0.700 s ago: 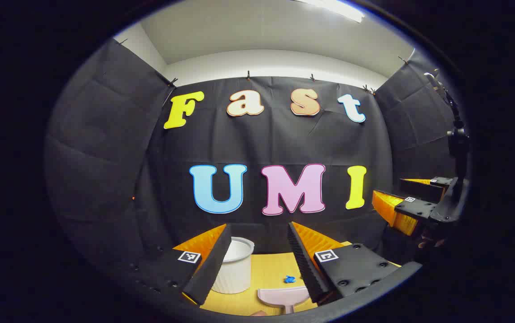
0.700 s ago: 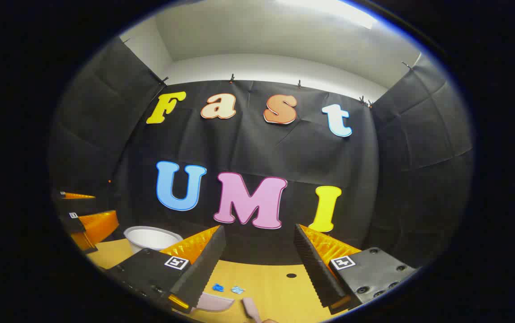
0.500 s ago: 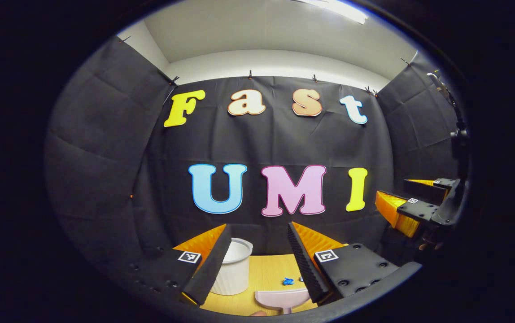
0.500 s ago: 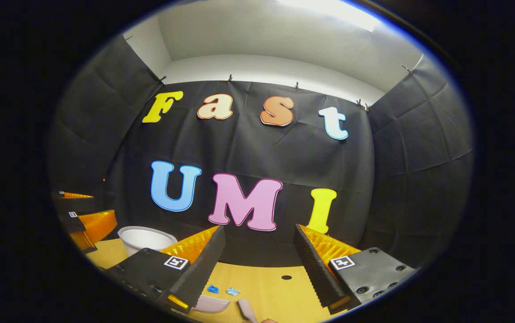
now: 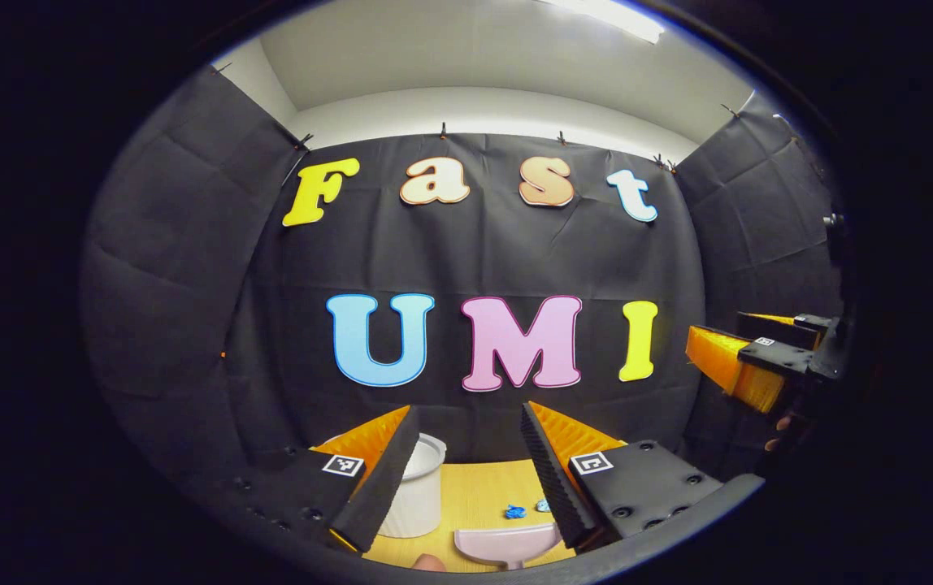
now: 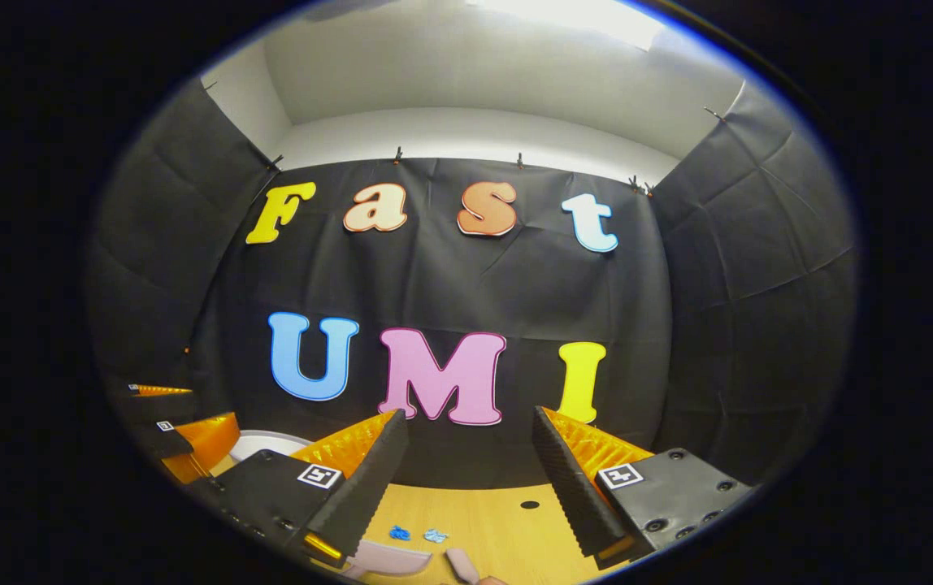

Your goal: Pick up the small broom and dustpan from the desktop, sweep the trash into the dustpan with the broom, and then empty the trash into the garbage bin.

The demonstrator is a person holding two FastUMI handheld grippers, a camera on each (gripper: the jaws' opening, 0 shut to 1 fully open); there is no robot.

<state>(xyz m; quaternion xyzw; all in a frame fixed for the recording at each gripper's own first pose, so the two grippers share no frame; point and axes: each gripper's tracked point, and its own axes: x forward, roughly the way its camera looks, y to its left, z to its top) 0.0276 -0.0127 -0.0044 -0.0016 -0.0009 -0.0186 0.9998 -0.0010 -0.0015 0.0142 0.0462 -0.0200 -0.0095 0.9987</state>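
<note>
Both grippers, left (image 5: 466, 455) and right (image 6: 466, 463), are hovering spread and empty above the desk (image 5: 483, 487). The dustpan (image 5: 507, 543) is lying near, scraps (image 5: 514, 512) just beyond it, the bin (image 5: 418, 496) standing left.

On the desktop (image 5: 479, 491), the garbage bin (image 5: 418, 487) stood at far left. The trash (image 5: 514, 512) lay right of it, with the dustpan (image 5: 505, 543) just before the trash. In my right gripper view, the broom (image 6: 461, 563) lay right of the dustpan.

Wooden desktop (image 6: 507, 528) with dark hole (image 6: 529, 504)
</note>
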